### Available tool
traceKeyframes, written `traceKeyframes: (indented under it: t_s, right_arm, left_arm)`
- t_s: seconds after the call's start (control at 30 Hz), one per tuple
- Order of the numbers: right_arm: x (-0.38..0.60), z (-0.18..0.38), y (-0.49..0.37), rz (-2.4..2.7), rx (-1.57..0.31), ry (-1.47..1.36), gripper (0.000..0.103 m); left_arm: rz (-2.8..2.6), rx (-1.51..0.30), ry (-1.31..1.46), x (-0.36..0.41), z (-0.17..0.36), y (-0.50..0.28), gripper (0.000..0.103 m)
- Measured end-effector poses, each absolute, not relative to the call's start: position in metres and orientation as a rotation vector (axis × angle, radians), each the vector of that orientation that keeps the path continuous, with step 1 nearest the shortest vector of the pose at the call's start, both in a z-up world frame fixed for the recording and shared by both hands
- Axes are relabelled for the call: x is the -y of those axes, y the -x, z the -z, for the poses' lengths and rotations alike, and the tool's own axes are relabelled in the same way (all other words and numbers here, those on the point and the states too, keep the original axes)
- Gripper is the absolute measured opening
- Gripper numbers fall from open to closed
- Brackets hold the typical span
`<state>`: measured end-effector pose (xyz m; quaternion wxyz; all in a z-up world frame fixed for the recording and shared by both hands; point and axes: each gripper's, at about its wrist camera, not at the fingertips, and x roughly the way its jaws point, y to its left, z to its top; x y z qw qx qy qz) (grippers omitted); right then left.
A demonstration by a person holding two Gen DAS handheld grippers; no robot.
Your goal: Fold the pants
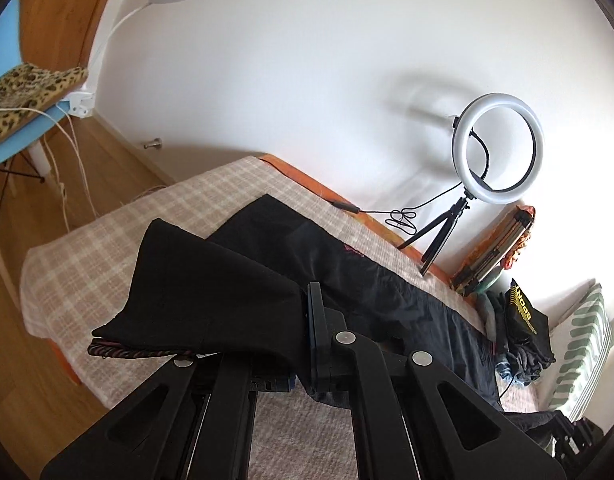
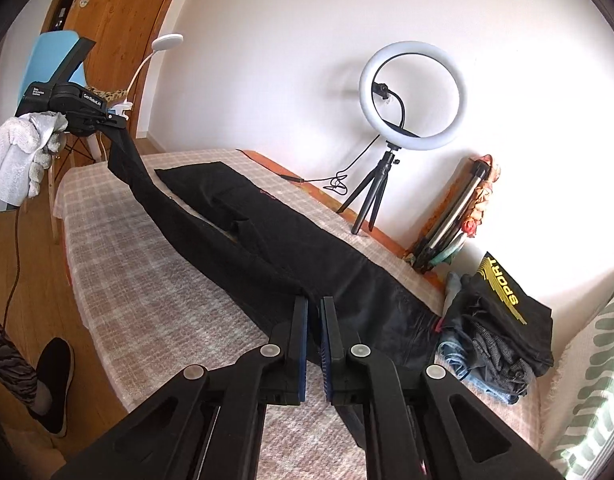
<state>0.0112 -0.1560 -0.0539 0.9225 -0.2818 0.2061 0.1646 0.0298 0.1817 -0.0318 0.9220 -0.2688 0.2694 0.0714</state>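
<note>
Black pants (image 2: 267, 248) stretch across a checked bedcover (image 2: 147, 280), one leg lifted clear. The left gripper (image 2: 117, 122), at the far left, pinches the hem; the right gripper (image 2: 315, 320) pinches the near waist edge, jaws pressed together on cloth. Judged from here, uneven lifting could let the thin fabric slip free or drag the flat leg askew.

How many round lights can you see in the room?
2: the ring light on its tripod by the wall, and the small desk lamp clipped near the blue chair. Others may be hidden.
</note>
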Motion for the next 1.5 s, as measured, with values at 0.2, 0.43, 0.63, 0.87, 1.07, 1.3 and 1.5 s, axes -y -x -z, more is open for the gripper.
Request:
traceKeyframes:
  t_s: [0.2,0.43,0.63,0.87,1.07,1.3,1.5]
  right_arm:
    - [0.158,0.026,-0.061,-0.303,-0.388,0.611,0.002]
    - [0.164,0.026,-0.134,-0.293,-0.431,0.623,0.001]
    - [0.154,0.035,-0.201,-0.267,-0.471,0.653,0.001]
    - [0.147,0.071,-0.279,-0.223,-0.555,0.725,0.001]
    - [0.151,0.104,-0.339,-0.207,-0.666,0.742,0.0]
    - [0.16,0.128,-0.378,-0.298,-0.811,0.626,0.0]
    - [0.182,0.134,-0.368,-0.421,-0.905,0.513,0.061]
  left_arm:
    - [-0.164,-0.535,0.525,-0.177,0.018,-0.069,0.003]
    - [-0.187,-0.554,0.477,-0.17,0.013,-0.127,0.003]
    - [-0.217,-0.595,0.421,-0.17,0.025,-0.177,0.003]
    - [-0.244,-0.664,0.337,-0.163,0.05,-0.239,0.003]
    - [-0.273,-0.726,0.275,-0.157,0.073,-0.282,0.003]
    - [-0.308,-0.782,0.194,-0.151,0.092,-0.322,0.003]
    - [-0.318,-0.824,0.176,-0.152,0.109,-0.333,0.003]
